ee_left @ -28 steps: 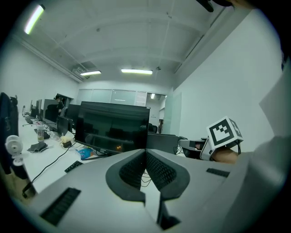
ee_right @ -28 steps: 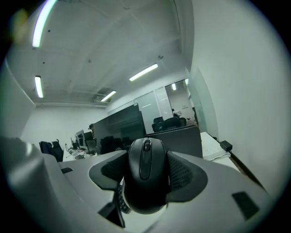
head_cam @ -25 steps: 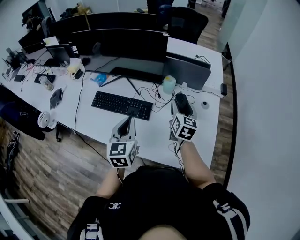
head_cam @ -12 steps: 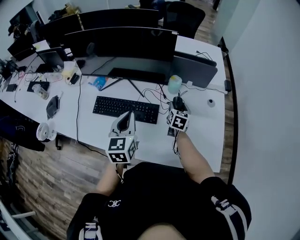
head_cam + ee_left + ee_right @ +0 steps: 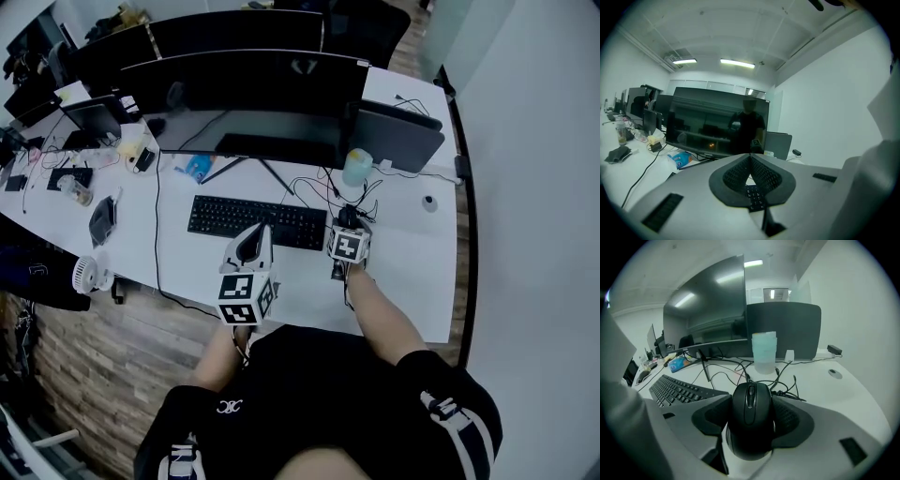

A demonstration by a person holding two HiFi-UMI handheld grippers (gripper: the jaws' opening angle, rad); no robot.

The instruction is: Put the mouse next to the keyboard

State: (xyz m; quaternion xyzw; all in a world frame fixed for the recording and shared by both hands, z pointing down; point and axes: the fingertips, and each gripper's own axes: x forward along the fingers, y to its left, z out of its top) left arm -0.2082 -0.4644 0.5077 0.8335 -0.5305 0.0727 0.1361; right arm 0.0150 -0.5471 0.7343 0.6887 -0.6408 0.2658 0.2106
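The black mouse (image 5: 750,425) sits between the pads of my right gripper (image 5: 751,414), which is shut on its sides. In the head view this gripper (image 5: 349,223) hangs low over the white desk (image 5: 412,272), just off the right end of the black keyboard (image 5: 255,222); the mouse (image 5: 349,217) shows beyond the marker cube. The keyboard (image 5: 675,390) lies to the left in the right gripper view. My left gripper (image 5: 265,230) hovers over the keyboard's near edge with its pads (image 5: 761,176) meeting at the tips and nothing between them.
A tangle of black cables (image 5: 319,192) lies behind the keyboard's right end, beside a pale blue cup (image 5: 356,167). A wide monitor (image 5: 253,89) and a dark panel (image 5: 398,136) stand behind. A small round disc (image 5: 428,202) lies far right, a small fan (image 5: 89,275) at the left edge.
My right gripper has come down and leftward with the mouse, from above the cables to beside the keyboard's right end. The left gripper has edged forward over the keyboard's near edge.
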